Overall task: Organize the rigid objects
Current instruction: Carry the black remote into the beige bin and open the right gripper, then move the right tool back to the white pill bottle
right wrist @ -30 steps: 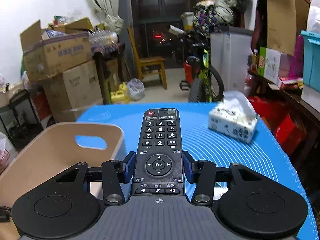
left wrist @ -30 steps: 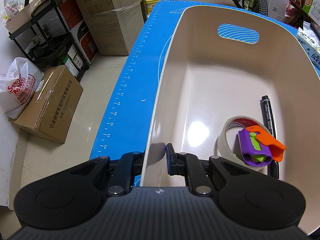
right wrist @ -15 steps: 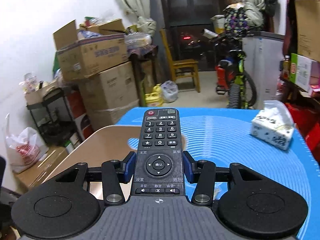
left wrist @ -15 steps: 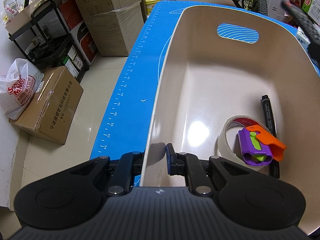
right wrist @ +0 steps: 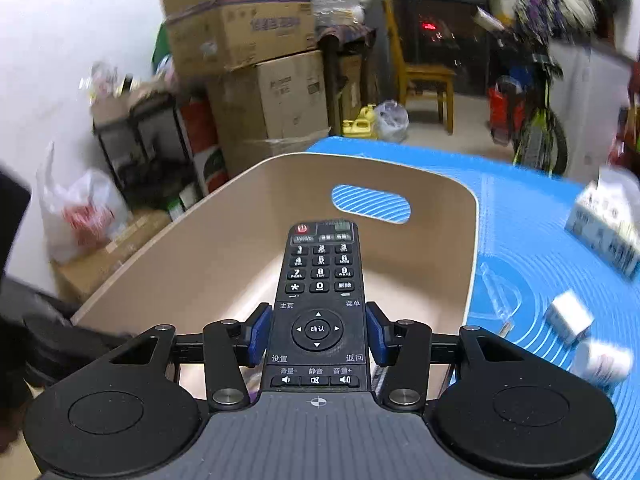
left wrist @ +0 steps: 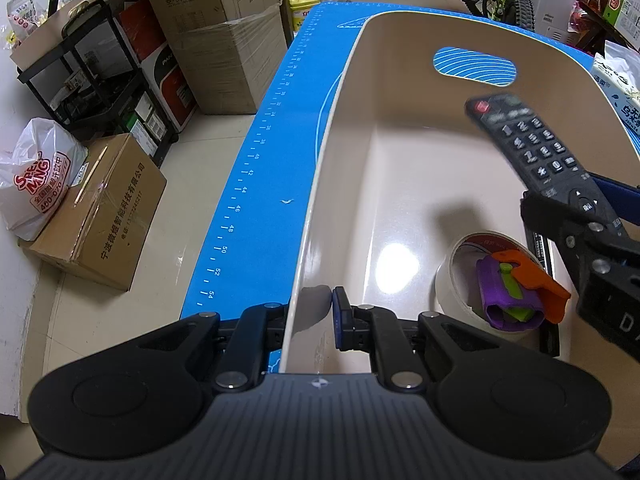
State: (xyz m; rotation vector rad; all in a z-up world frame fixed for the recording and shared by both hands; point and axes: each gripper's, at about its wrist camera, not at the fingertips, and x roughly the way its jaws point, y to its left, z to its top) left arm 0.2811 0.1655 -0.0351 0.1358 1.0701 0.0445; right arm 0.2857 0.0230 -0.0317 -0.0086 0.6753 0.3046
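Note:
A beige bin [left wrist: 400, 168] with a handle slot stands on the blue mat [left wrist: 256, 184]. My left gripper [left wrist: 310, 312] is shut on the bin's near-left rim, one finger outside, one inside. My right gripper [right wrist: 318, 330] is shut on a black remote [right wrist: 318, 280], held above the bin's [right wrist: 192, 264] inside and tilted down toward its far wall. In the left wrist view the remote [left wrist: 532, 144] hangs over the bin's right side. On the bin floor lie a tape roll [left wrist: 460, 276], a purple, green and orange toy [left wrist: 516, 288] and a black marker [left wrist: 540, 248].
A tissue pack [right wrist: 608, 220], a clear plastic piece [right wrist: 500, 296] and small white items [right wrist: 568, 316] lie on the mat right of the bin. Left of the table stand cardboard boxes [left wrist: 100, 216], a black shelf [left wrist: 92, 76] and a plastic bag [left wrist: 36, 188]; a bicycle [right wrist: 536, 120] stands behind.
My right gripper has carried the remote leftward from over the mat to over the bin and tipped it down; it now shows in the left wrist view. The left gripper has stayed put.

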